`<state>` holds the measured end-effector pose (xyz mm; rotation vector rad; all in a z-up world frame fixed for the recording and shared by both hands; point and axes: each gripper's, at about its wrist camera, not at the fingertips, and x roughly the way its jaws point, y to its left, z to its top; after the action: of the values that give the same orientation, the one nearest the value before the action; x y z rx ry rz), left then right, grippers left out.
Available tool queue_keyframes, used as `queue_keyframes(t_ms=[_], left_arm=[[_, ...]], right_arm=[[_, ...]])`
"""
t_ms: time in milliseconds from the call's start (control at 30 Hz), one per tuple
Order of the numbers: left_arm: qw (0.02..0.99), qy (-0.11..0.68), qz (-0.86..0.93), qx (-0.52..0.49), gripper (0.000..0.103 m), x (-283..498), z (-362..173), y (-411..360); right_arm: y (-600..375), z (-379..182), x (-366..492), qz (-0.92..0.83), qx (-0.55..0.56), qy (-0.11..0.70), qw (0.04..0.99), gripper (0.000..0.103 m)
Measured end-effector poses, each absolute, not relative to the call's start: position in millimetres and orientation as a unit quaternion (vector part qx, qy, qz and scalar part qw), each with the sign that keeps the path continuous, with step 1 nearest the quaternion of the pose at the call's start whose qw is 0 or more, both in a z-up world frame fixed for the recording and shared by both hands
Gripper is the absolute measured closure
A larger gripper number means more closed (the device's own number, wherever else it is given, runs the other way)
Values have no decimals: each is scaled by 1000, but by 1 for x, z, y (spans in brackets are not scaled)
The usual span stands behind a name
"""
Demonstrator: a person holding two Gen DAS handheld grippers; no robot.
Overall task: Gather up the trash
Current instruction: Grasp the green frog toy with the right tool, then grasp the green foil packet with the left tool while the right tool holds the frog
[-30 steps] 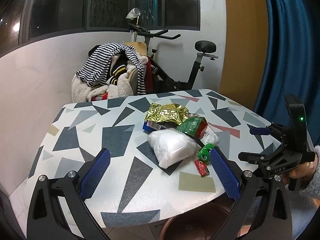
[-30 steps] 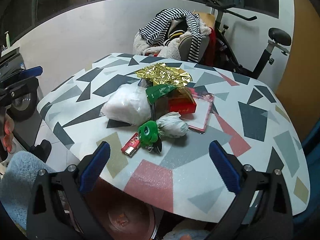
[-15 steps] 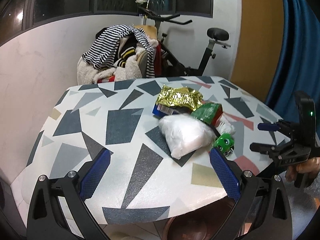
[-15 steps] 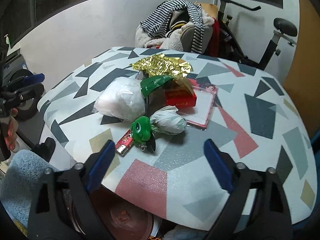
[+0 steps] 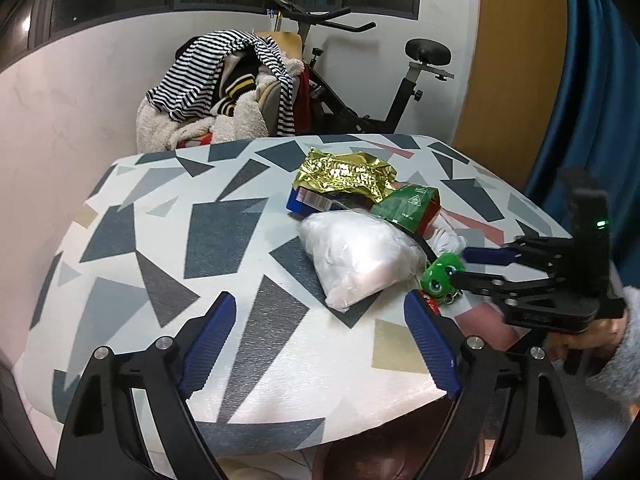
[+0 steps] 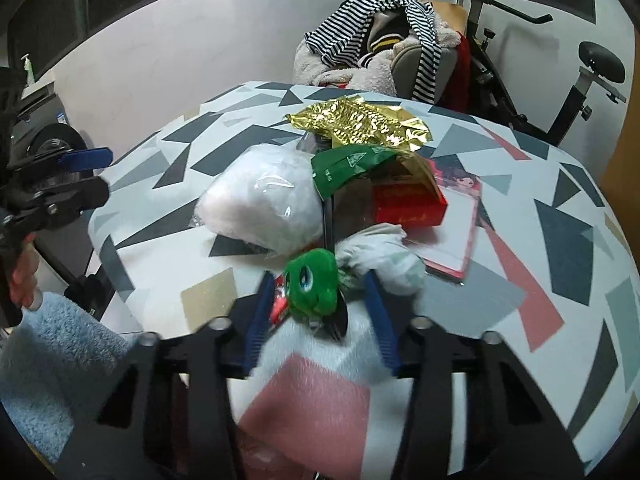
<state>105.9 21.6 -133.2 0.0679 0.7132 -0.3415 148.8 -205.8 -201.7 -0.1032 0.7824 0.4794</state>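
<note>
The left tongs (image 5: pixel 316 340) hang wide open over the near edge of the table with grey and pink triangles (image 5: pixel 224 224), holding nothing. To the right lies the clear plastic bag of white stuffing (image 5: pixel 356 256), beside the crumpled gold foil wrapper (image 5: pixel 344 176) and the green and red box (image 5: pixel 412 208). The right tongs (image 6: pixel 320 312) are open around the small green plush frog (image 6: pixel 312 280), without touching it clearly.

Both wrist views look across the counter (image 5: pixel 224 224) from its near edge; the right sits closer, and both share the trash pile (image 6: pixel 332 184).
</note>
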Motion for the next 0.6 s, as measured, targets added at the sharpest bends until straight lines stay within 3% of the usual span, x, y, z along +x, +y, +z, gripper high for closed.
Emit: queue_keyframes(t_ms=[67,100,600], left_arm=[[921,351,-169,24,19,108,-135,20],[920,352,-171,19,19,108,-136,19],[911,362,-195,9,23,117,-140,1]], right_arm=[[-202,-206,155,227,-50,383,894,68],[-200,-207,156,231,-48,384,893,79],[-238,-157,153,224,35,321,919,80]])
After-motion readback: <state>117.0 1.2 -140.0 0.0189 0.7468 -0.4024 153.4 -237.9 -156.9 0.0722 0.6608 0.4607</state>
